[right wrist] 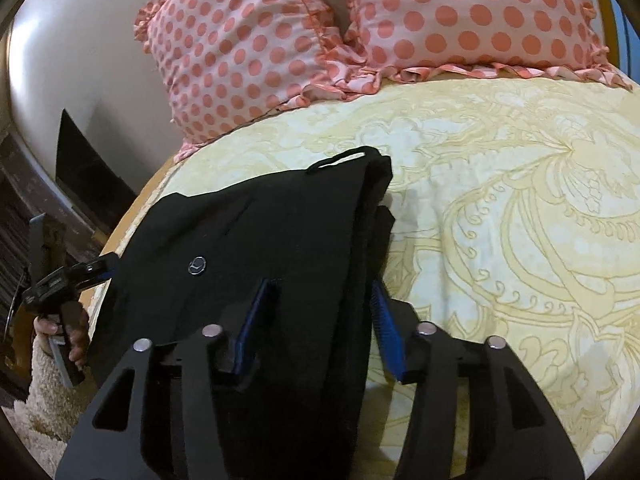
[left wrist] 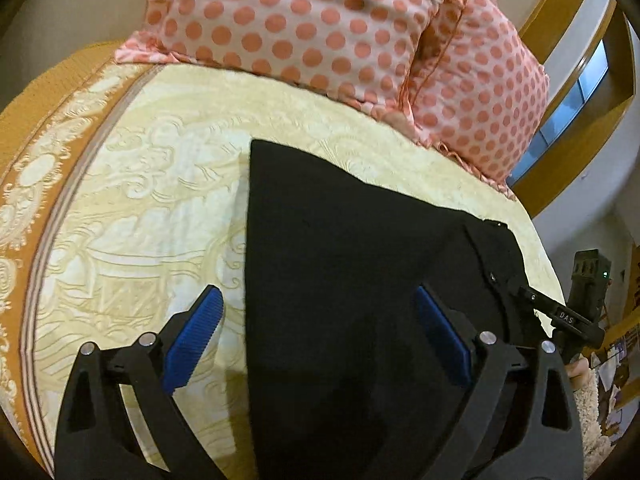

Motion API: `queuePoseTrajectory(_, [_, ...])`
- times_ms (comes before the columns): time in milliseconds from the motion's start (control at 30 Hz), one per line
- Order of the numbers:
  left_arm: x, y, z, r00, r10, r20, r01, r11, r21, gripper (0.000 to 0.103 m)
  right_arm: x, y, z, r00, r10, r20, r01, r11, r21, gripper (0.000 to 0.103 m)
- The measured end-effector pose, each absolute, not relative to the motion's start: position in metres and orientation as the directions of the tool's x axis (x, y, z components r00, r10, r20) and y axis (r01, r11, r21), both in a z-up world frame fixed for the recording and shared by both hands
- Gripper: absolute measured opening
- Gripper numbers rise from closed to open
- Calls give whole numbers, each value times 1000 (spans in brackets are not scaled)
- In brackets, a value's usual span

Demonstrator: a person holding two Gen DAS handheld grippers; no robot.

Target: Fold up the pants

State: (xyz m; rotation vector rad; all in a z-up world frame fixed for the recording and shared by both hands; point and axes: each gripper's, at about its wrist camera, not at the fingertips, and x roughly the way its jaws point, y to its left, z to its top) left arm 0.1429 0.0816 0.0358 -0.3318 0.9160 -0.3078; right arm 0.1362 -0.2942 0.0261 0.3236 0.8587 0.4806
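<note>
The left wrist view shows the bedspread [left wrist: 132, 208] with its yellow pattern at the left of the frame, and the black pants [left wrist: 352, 264] lying on it in the centre as a flat, already doubled shape with a straight left edge. The left gripper [left wrist: 316, 336] is released, its blue pads wide apart, one over the bedspread and one over the cloth, holding nothing. At the far right of this frame the other tool appears near the waistband corner. In the right wrist view the pants [right wrist: 256, 232] fill the lower left and centre, with a metal button [right wrist: 197, 265] facing up and several layers stacked along the right edge. The right gripper [right wrist: 316, 320] straddles this layered edge with the jaws parted; I cannot tell whether they press the cloth. I judge that the lengthwise fold is done and at least one crosswise fold is left. Two pink dotted pillows [right wrist: 248, 48] lie across the top of both frames, near the far end of the pants, and could hinder a fold in that direction.
</note>
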Motion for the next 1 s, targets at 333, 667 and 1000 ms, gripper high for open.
queuePoseTrajectory(333, [154, 74, 34, 511, -370, -776, 122, 925, -361, 29, 142, -296, 23, 540, 544, -643, -259, 834, 488, 40])
queuePoseTrajectory(667, [155, 55, 70, 595, -337, -730, 178, 941, -289, 8, 148, -295, 56, 576, 569, -587, -339, 819, 462, 17])
queuePoseTrajectory(1000, [228, 22, 78, 645, -298, -704, 163, 953, -254, 10, 202, -325, 71, 670, 448, -592, -235, 884, 403, 15])
